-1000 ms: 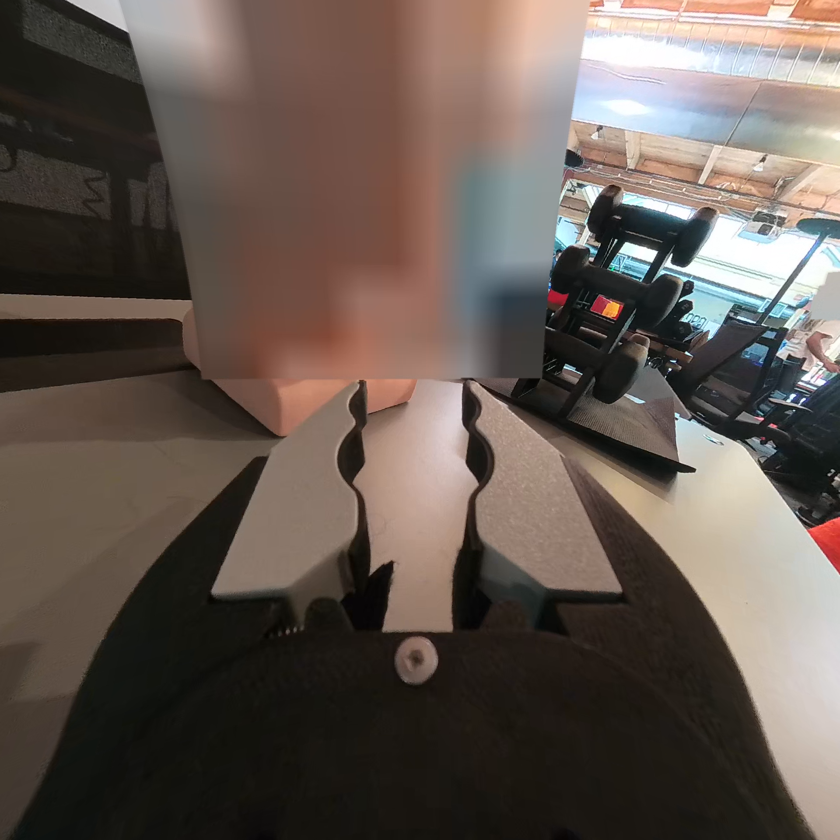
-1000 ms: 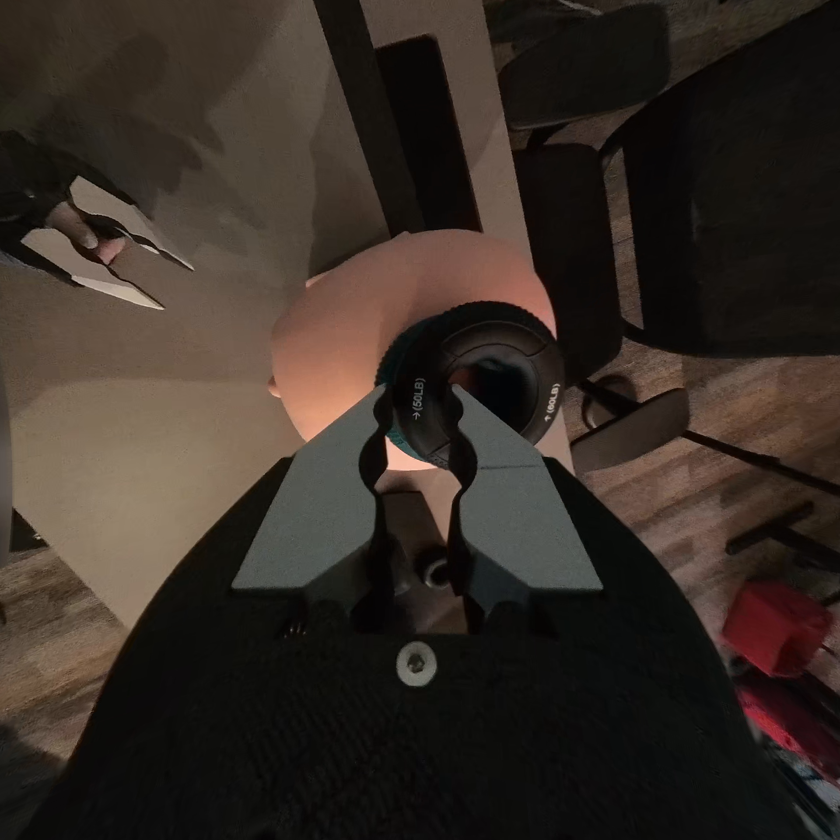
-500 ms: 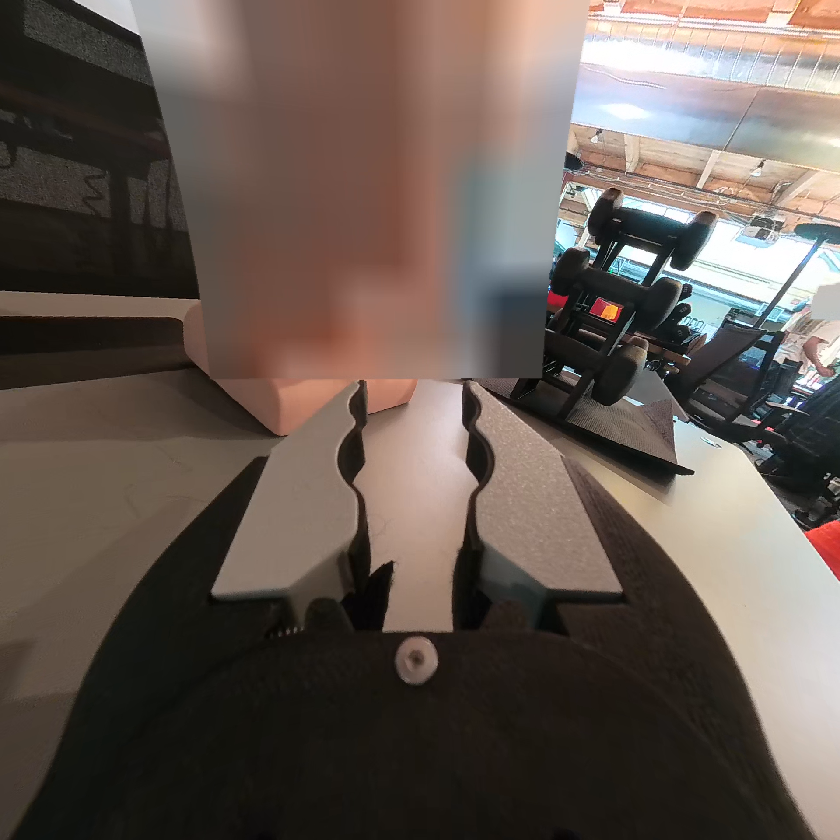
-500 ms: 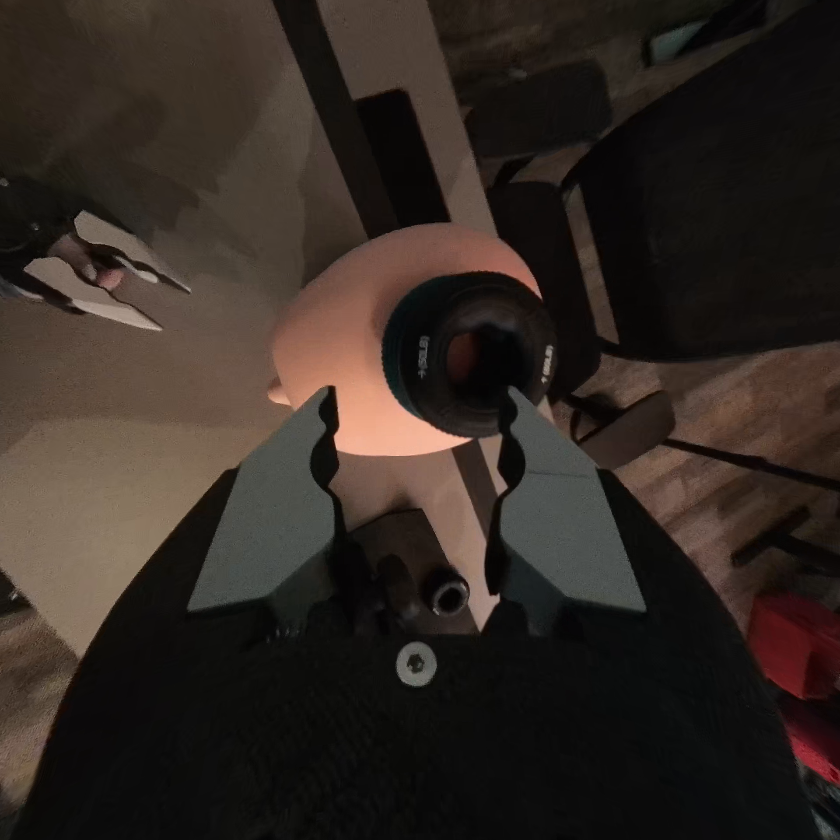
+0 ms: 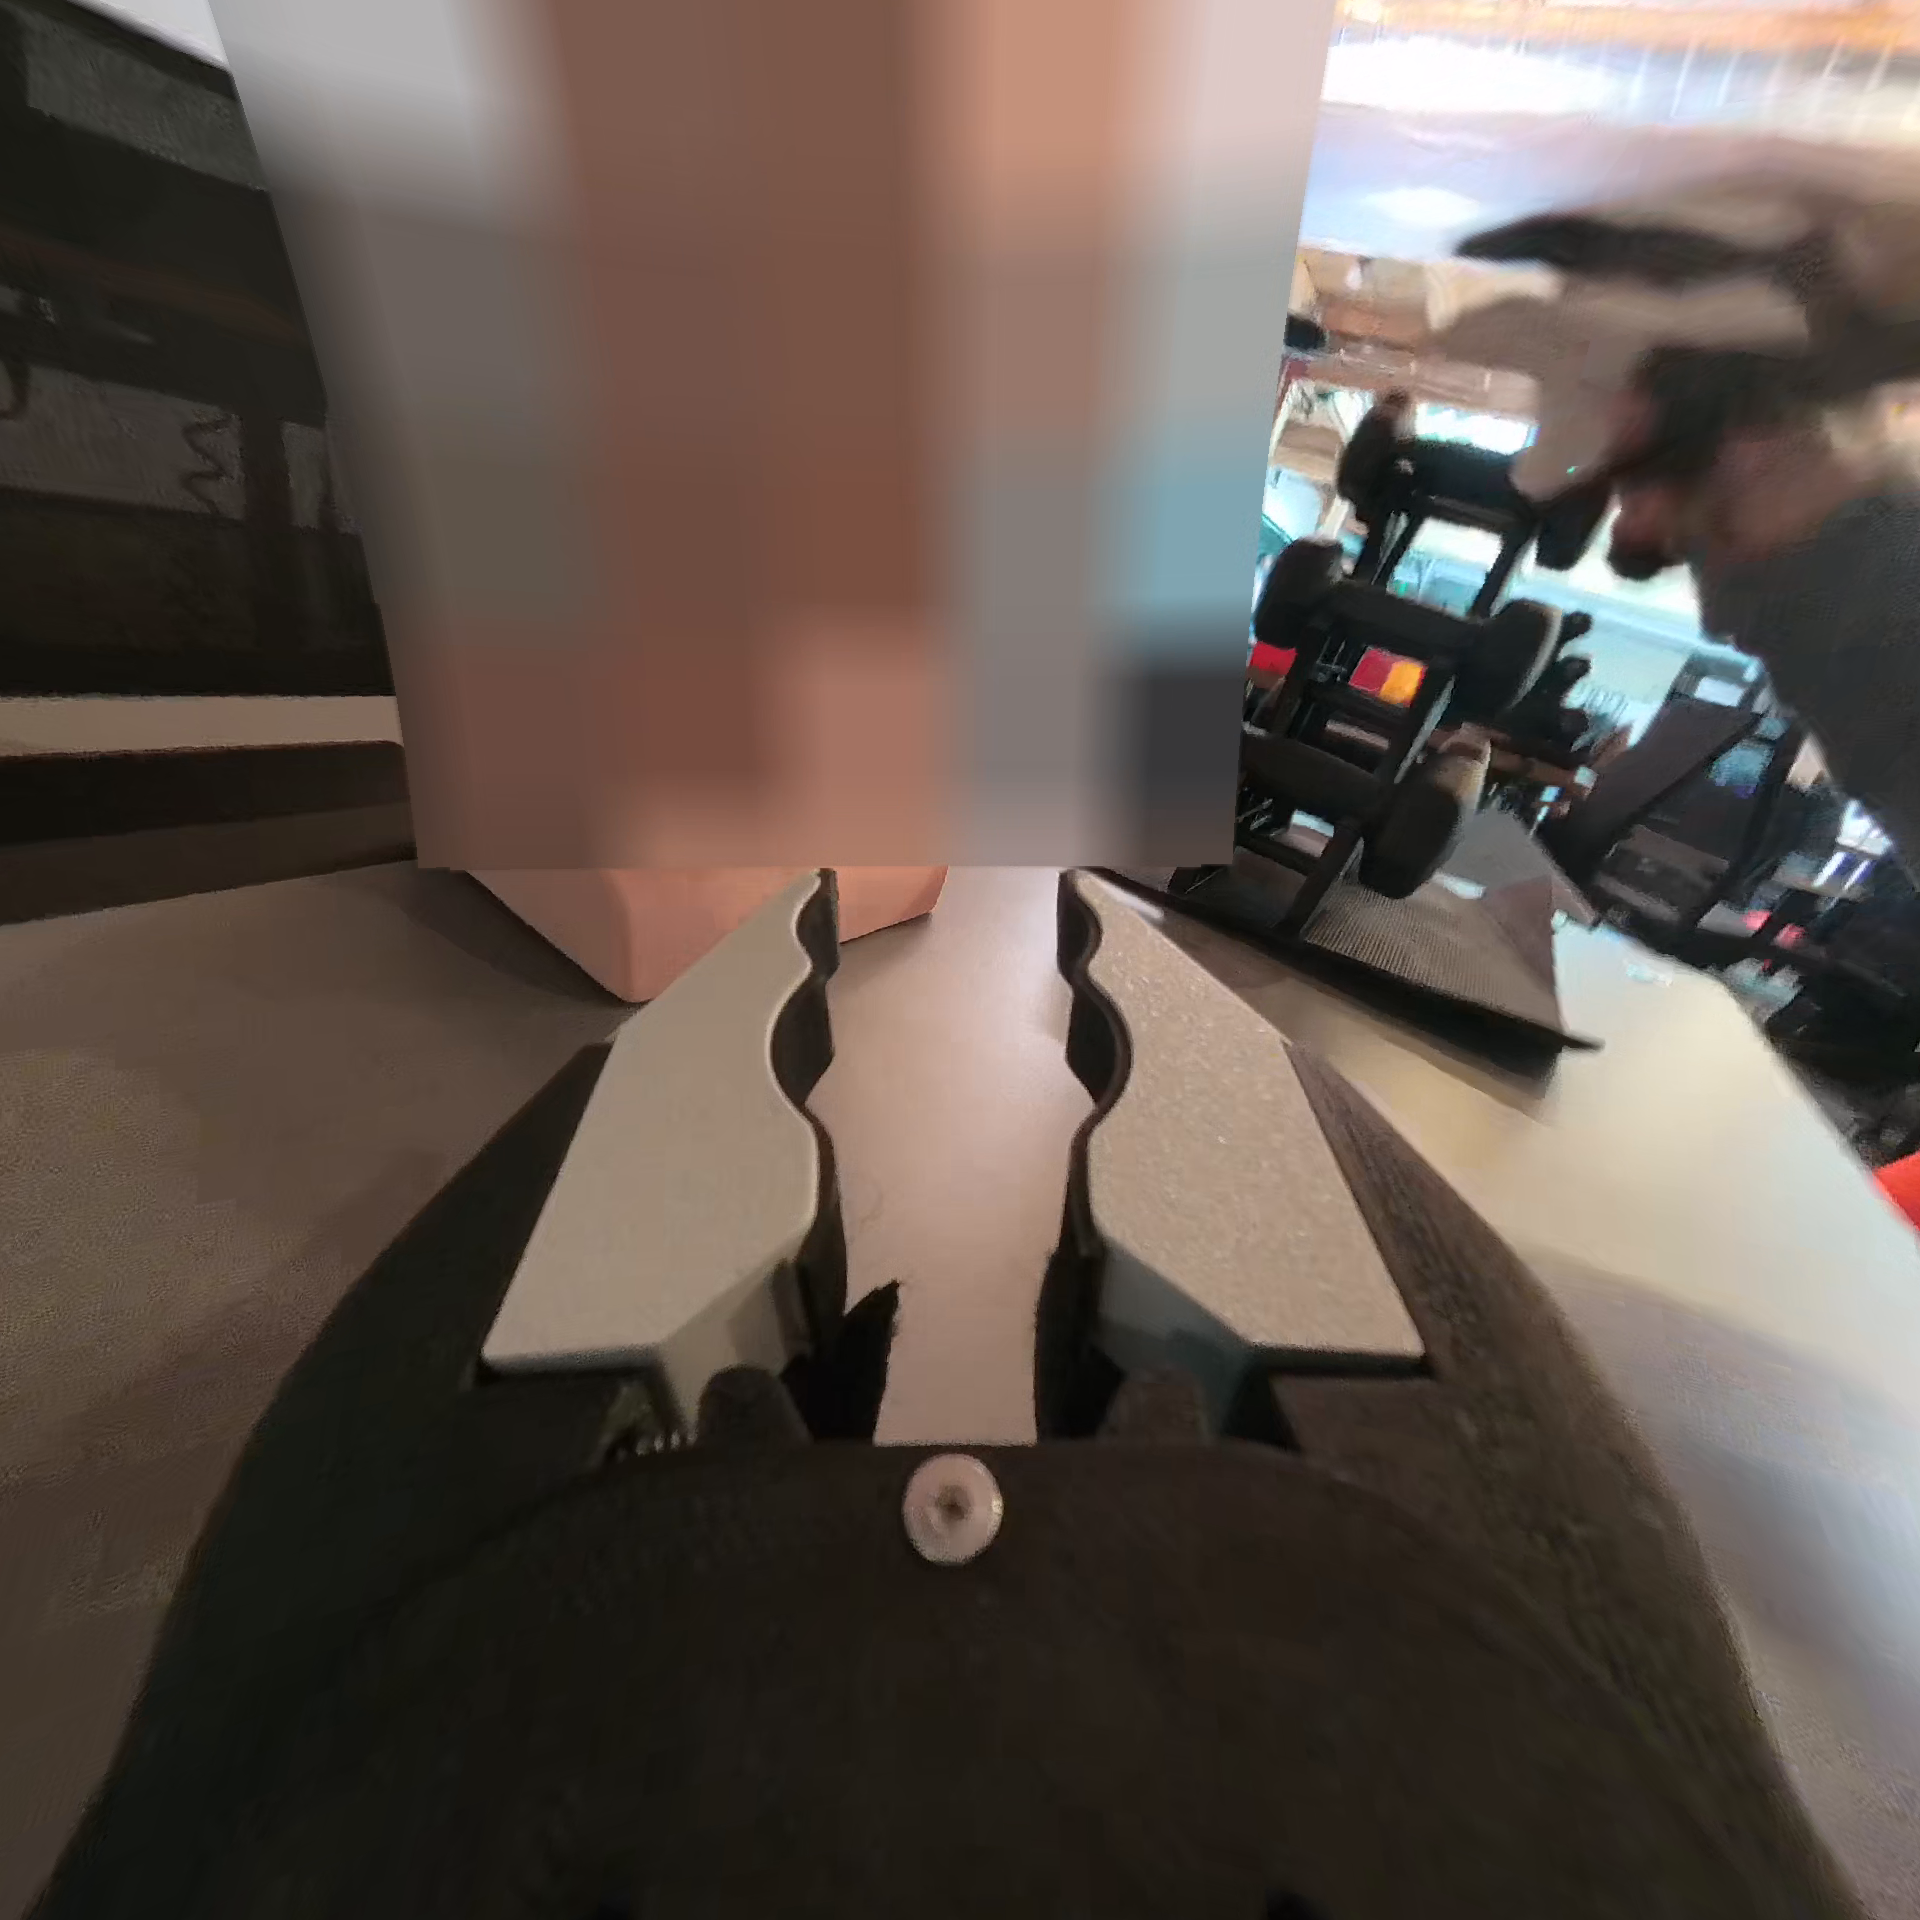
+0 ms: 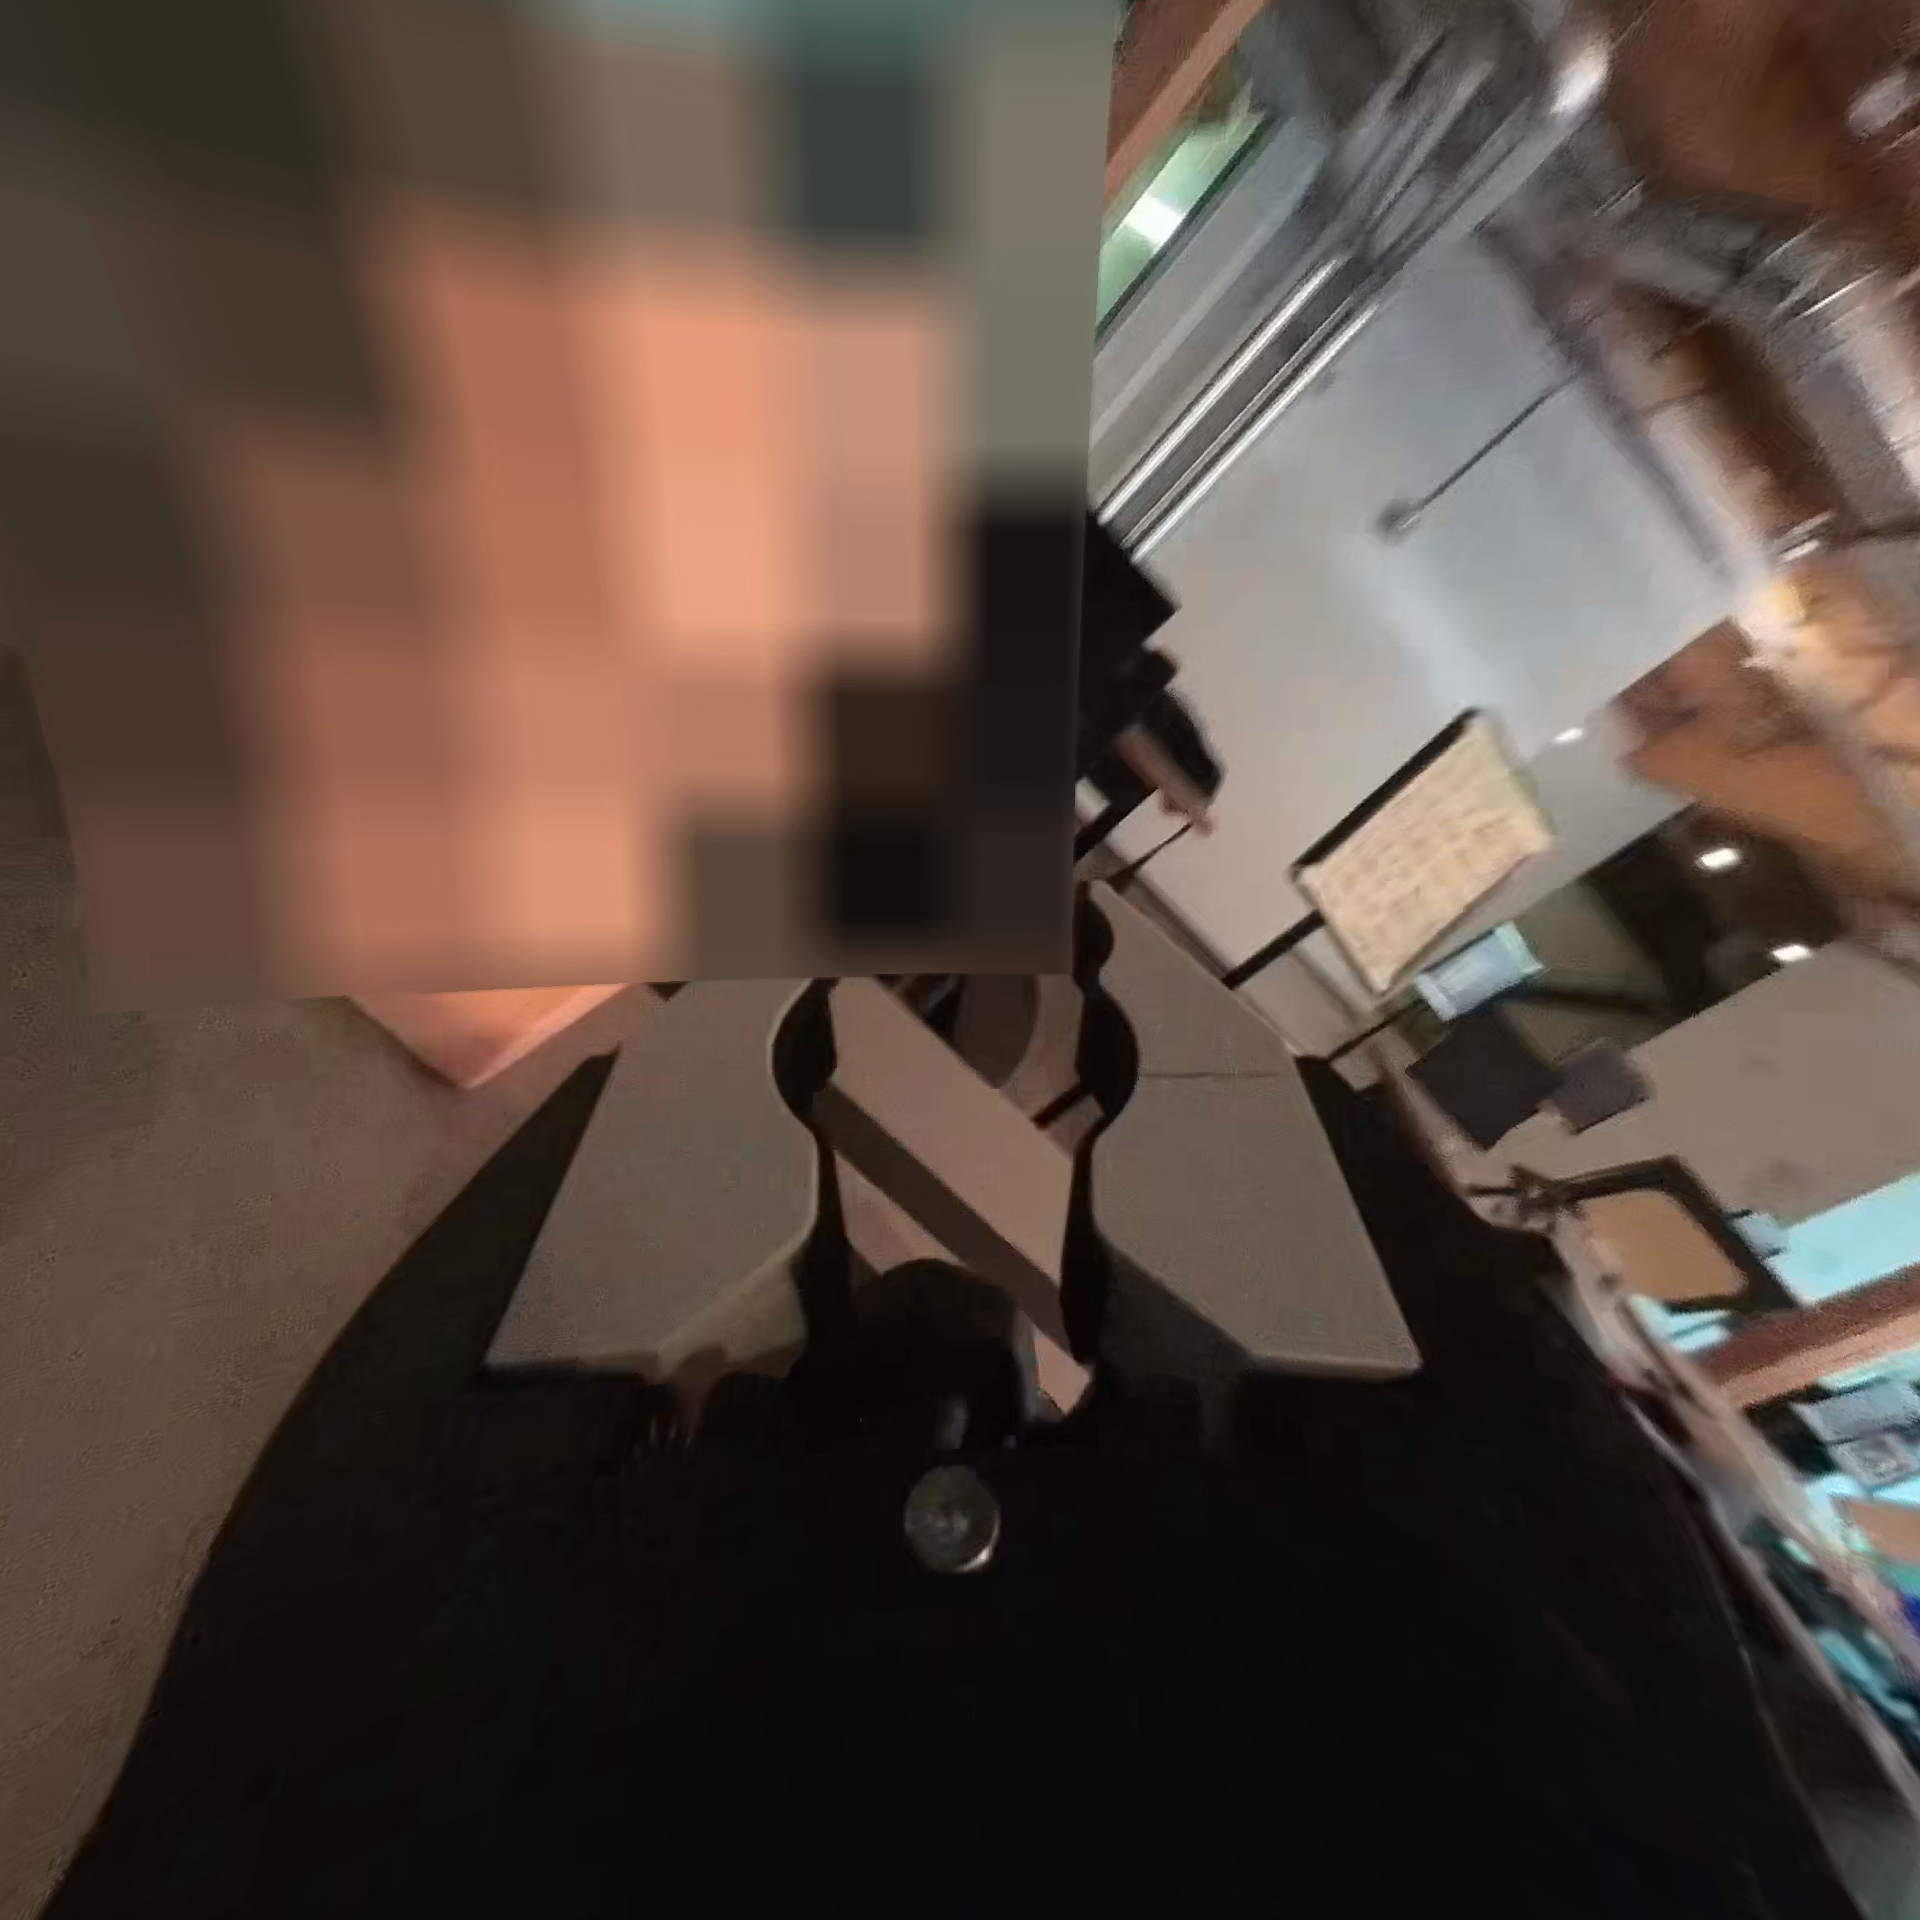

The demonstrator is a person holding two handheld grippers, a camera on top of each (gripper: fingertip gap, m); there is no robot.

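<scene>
My left gripper [image 5: 945,904] is open and empty, low over the grey table [image 5: 208,1143]. Its fingertips are just short of the base of a peach-coloured object [image 5: 665,925], whose upper part is hidden by a mosaic patch. My right gripper [image 6: 956,987] is open and empty, tilted, with the peach base [image 6: 488,1023] to its left and the table's edge [image 6: 935,1132] showing between its fingers. The right gripper also shows as a blur in the left wrist view [image 5: 1662,312], high at the right, held by a hand.
A black rack of dumbbells [image 5: 1382,665] stands on a black mat [image 5: 1455,966] at the table's right rear. Office chairs [image 5: 1683,790] stand beyond the table. The right wrist view is motion-blurred, showing white walls and a framed board [image 6: 1423,862].
The right gripper was closed around the rim of a black ring on top of the peach object, opened, then swung away and down beside it. The left gripper has barely moved.
</scene>
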